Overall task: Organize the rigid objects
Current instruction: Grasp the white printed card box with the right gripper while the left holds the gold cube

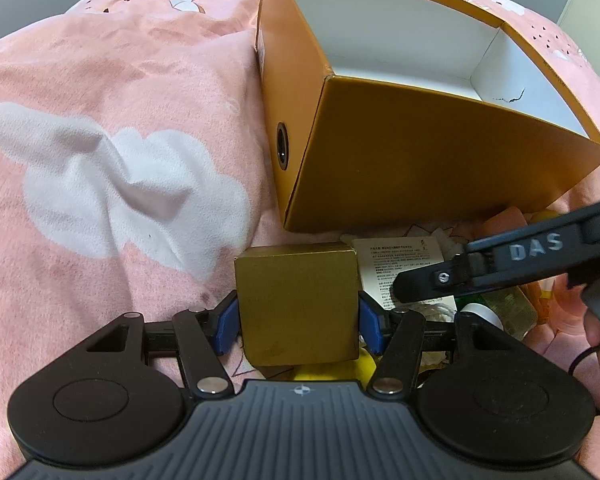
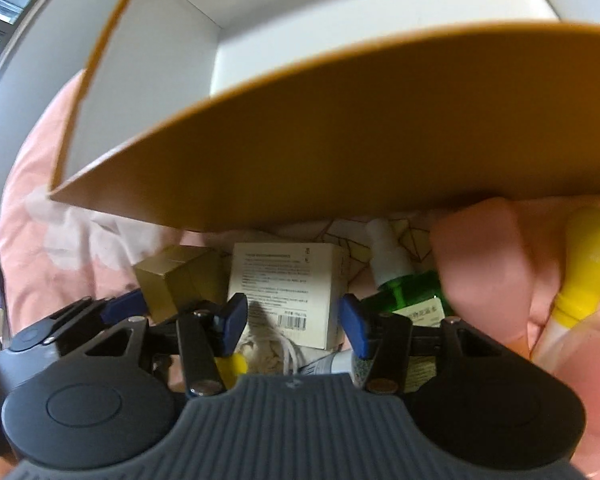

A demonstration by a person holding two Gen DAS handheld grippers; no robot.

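Early stage, judged from the layout.

Bed [image 1: 100, 120], pink cover with white cloud print: carries everything.

Orange box [image 1: 420, 152], open-topped, white inside: standing on the bed beyond the pile; visible interior bare, so nothing yet sorted in as far as seen.

Pile at the foot of the box, unsorted: white carton [image 2: 288, 296] with printed text and barcode, green bottle [image 2: 412, 292] lying with white cap toward the box, yellow item [image 2: 592, 264] at the right, small tube and cord near the camera.

Gold box [image 1: 298, 304]: raised just short of the orange box, clamped between blue pads [image 1: 225, 328].

Left claw [image 1: 298, 320]: about half open, closed on the gold box.

Right claw [image 2: 292, 320]: parted, pads to either side of the white carton, not seen pressing it; grip not made.

Remaining: gold box into the orange box, then the pile.
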